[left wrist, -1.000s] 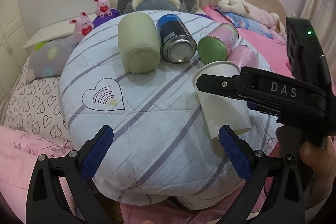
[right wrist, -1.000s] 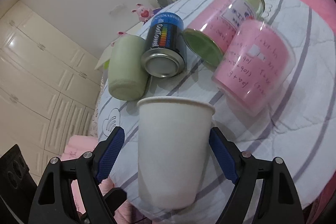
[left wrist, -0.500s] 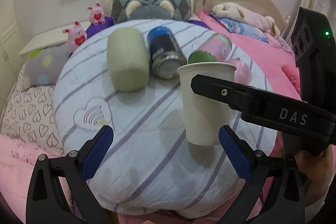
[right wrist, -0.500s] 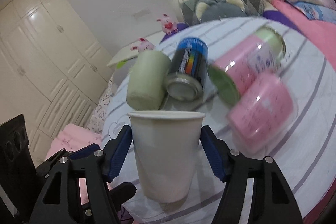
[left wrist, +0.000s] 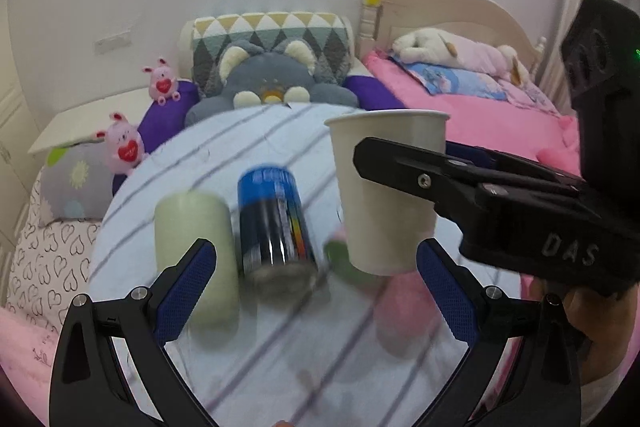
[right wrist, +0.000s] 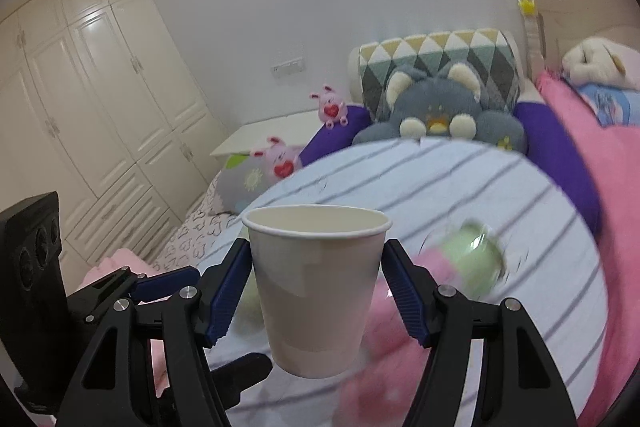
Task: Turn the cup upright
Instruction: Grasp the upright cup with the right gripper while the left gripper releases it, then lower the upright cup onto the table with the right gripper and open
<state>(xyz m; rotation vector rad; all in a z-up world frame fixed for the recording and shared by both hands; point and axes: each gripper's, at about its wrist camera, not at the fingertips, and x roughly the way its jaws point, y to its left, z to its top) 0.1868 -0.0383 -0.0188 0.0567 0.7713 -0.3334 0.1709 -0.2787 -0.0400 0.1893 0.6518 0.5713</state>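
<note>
A white paper cup (right wrist: 316, 287) stands upright, mouth up, between the blue pads of my right gripper (right wrist: 316, 295), which is shut on it and holds it above the striped round cushion (right wrist: 460, 179). In the left wrist view the cup (left wrist: 386, 195) hangs at the right with the right gripper's black finger across it. My left gripper (left wrist: 316, 291) is open and empty, low over the cushion (left wrist: 280, 355), left of the cup.
On the cushion lie a pale green cylinder (left wrist: 196, 251), a blue can (left wrist: 276, 223) and pink jars with green lids (right wrist: 472, 259), blurred. Plush toys, a patterned pillow (left wrist: 272, 39) and a pink bed (left wrist: 480, 115) lie behind. A white wardrobe (right wrist: 80, 99) stands left.
My right gripper has lifted the cup off the cushion and levelled it upright. Both cameras have tilted up, so the lying cans and jars now sit lower in view.
</note>
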